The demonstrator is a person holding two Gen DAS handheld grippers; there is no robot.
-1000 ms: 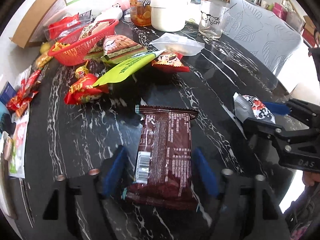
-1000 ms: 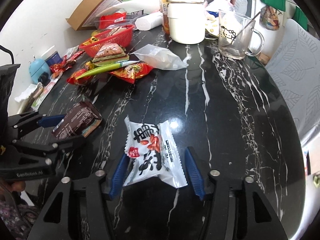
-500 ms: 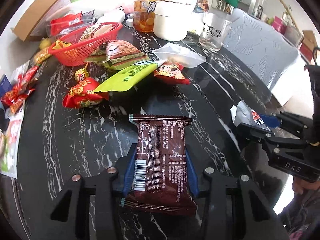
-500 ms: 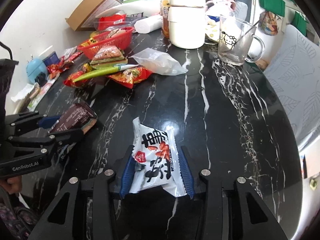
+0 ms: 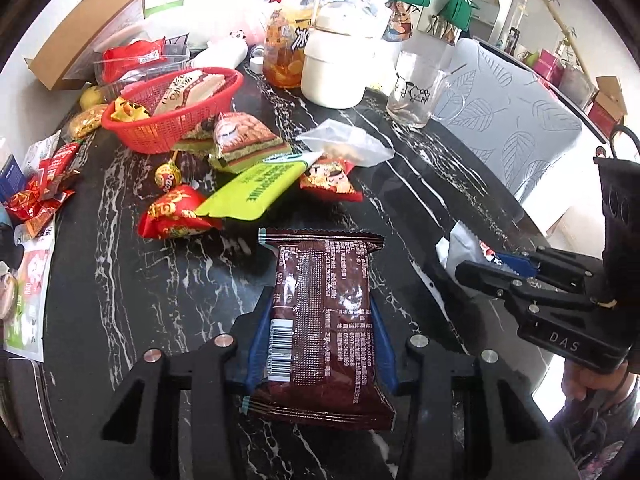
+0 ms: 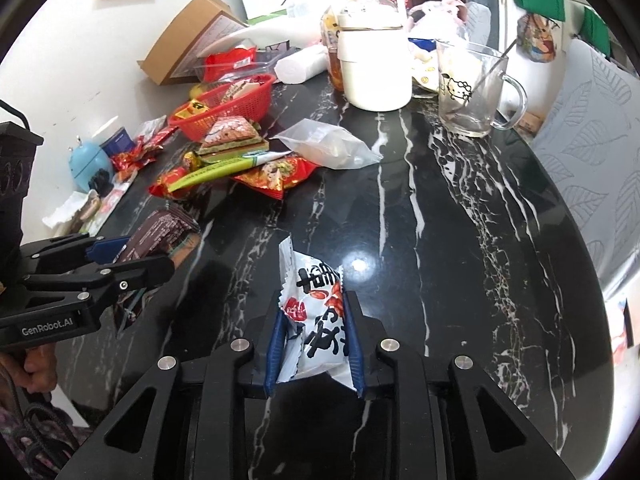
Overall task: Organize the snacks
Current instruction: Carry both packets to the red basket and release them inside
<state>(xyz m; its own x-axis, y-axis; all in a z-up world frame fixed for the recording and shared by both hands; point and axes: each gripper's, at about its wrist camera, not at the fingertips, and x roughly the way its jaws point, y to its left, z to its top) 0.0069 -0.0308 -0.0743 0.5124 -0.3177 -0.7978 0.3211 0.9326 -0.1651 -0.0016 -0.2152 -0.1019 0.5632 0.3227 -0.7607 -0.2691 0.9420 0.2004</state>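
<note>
Left wrist view: we have the brown pack (image 5: 324, 328) clamped across its width between the left gripper's (image 5: 320, 340) blue fingers (image 5: 256, 340), near its lower end, with the sealed top edge pointing away over the black table (image 5: 120, 280). The fingers have just been closing on it and now press both long sides. In the right wrist view the right gripper (image 6: 316, 340) has also just been closing, and its fingers (image 6: 274, 348) pinch the white pack (image 6: 316, 320) so tightly that the foil buckles and stands up in a crease.

Both packs look light, thin and crinkly to us, with slick film that gives under pressure. We judge the contents to be soft or crumbly, so a hard squeeze risks crushing them, and the white one already looks well squashed. The film may slide if we swing fast, though so light a pack needs little force to stay put. We would hold across the filled middle, as now, not by the sealed fins, which are flat and slippery.

The red basket (image 5: 168, 136) stands at the far left of the table, already part full, with loose snacks (image 5: 240, 188) lying just in front of it. We take it for the likely drop-off.
</note>
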